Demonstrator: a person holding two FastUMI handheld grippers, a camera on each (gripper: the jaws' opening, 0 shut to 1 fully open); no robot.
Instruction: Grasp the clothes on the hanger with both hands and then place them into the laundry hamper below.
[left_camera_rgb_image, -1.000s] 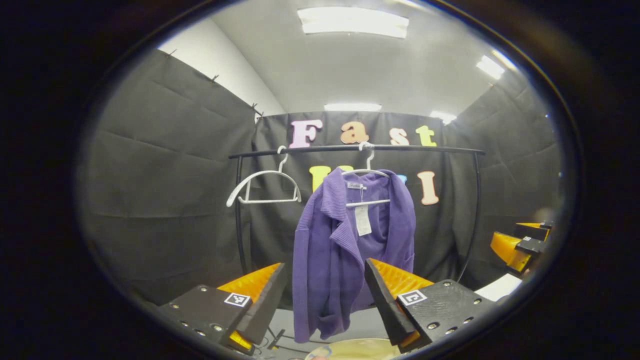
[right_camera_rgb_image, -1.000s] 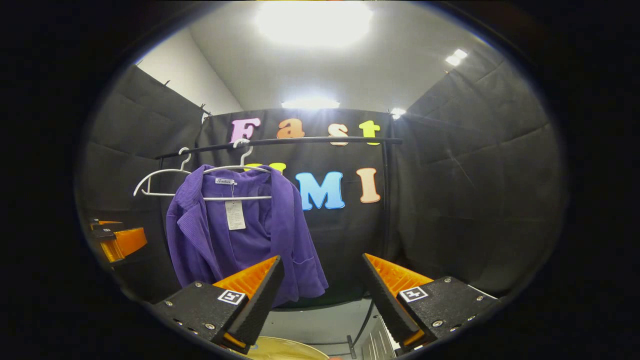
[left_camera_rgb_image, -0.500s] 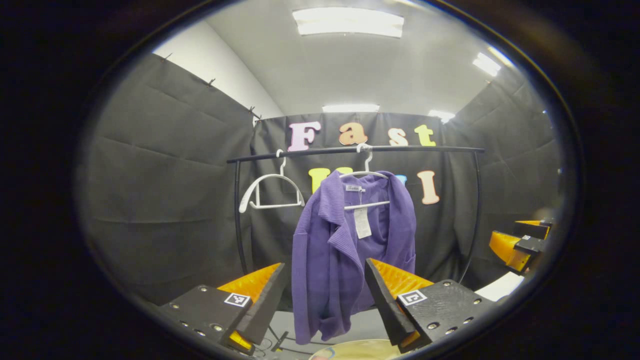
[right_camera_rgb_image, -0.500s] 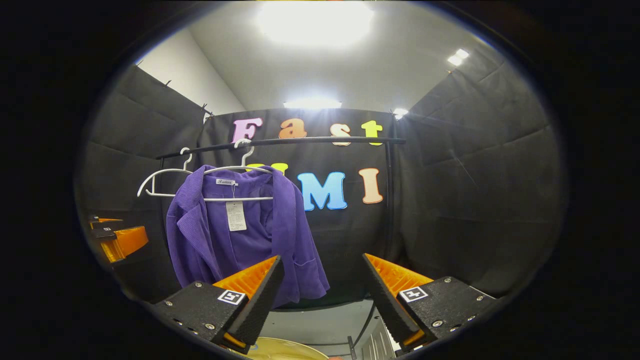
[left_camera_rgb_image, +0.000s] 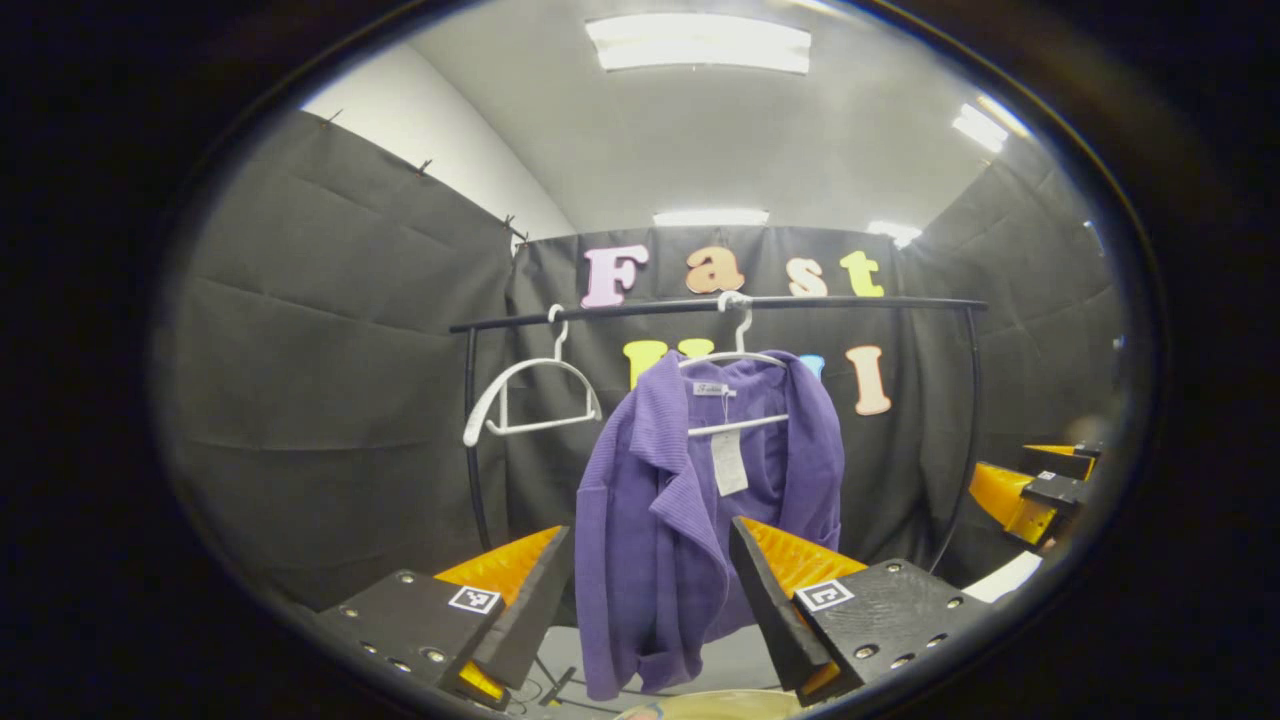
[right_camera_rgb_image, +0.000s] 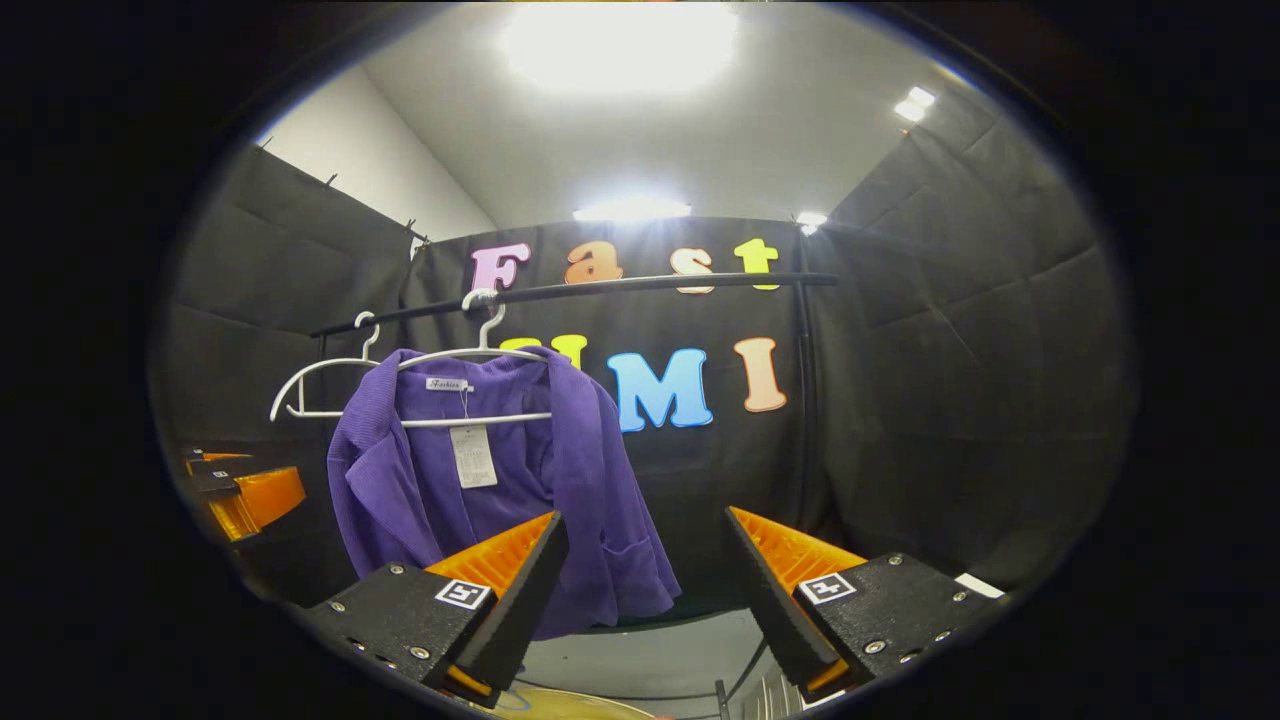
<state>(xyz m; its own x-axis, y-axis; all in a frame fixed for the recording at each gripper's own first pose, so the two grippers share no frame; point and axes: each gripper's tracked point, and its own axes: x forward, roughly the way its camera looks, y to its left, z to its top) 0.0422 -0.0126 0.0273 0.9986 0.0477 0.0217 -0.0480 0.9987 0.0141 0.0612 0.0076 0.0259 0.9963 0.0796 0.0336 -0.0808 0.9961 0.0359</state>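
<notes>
Here the purple jacket (left_camera_rgb_image: 700, 510) hangs lengthwise down, open front facing the cameras.

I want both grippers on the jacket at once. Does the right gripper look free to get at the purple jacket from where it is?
Probably yes. The right gripper is open, and the purple jacket hangs ahead, toward its left finger, with nothing visible between them. The left gripper waits beyond the jacket's other side, apart from it.
</notes>
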